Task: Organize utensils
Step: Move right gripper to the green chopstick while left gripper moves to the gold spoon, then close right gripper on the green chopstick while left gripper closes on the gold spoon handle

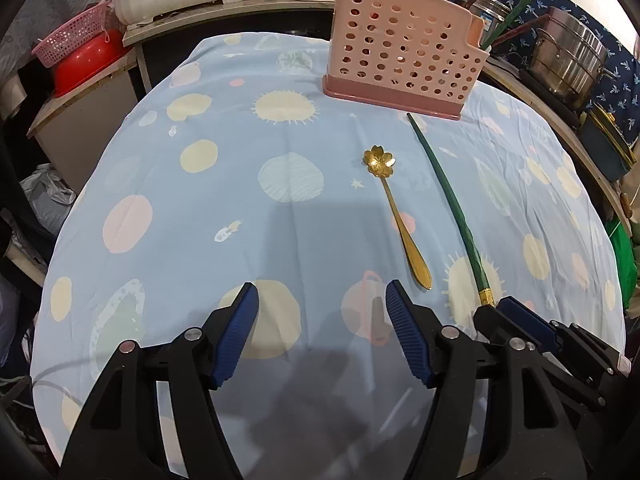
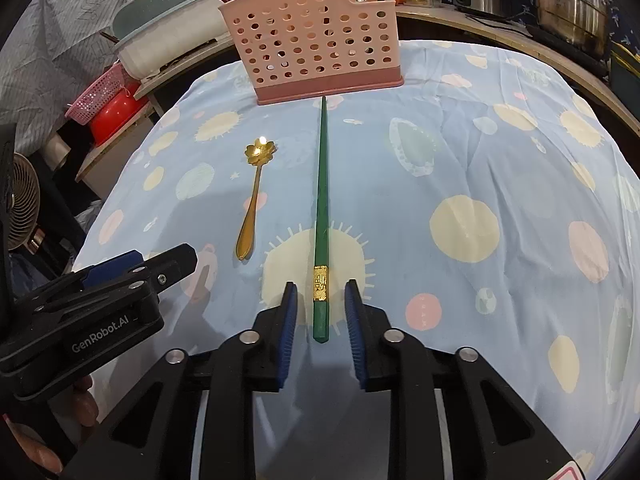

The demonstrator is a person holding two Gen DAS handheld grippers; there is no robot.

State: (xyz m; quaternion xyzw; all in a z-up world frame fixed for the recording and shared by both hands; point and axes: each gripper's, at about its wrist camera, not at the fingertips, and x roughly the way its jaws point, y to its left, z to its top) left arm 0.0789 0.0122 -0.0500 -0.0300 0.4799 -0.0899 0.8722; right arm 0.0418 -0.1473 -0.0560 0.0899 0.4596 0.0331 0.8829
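A gold spoon [image 1: 394, 208] with a flower-shaped bowl lies on the blue patterned cloth [image 1: 224, 208], handle towards me. Right of it lies a green chopstick [image 1: 448, 192] with a gold band, its tip near the pink perforated utensil holder [image 1: 400, 52] at the table's far side. My left gripper [image 1: 322, 286] stands open over bare cloth, just left of the spoon's handle end. In the right wrist view my right gripper [image 2: 321, 285] straddles the thick end of the chopstick [image 2: 322, 168]; a gap shows on each side, so the pads do not touch it. The spoon [image 2: 252, 204] is to the left.
The holder [image 2: 312, 40] has chopsticks standing in it. A red bowl [image 1: 88, 64] and a pink basket [image 1: 72, 40] sit on a low shelf at the left. Steel pots [image 1: 568, 60] stand on a counter at the right. A small fan [image 2: 20, 208] is beside the table.
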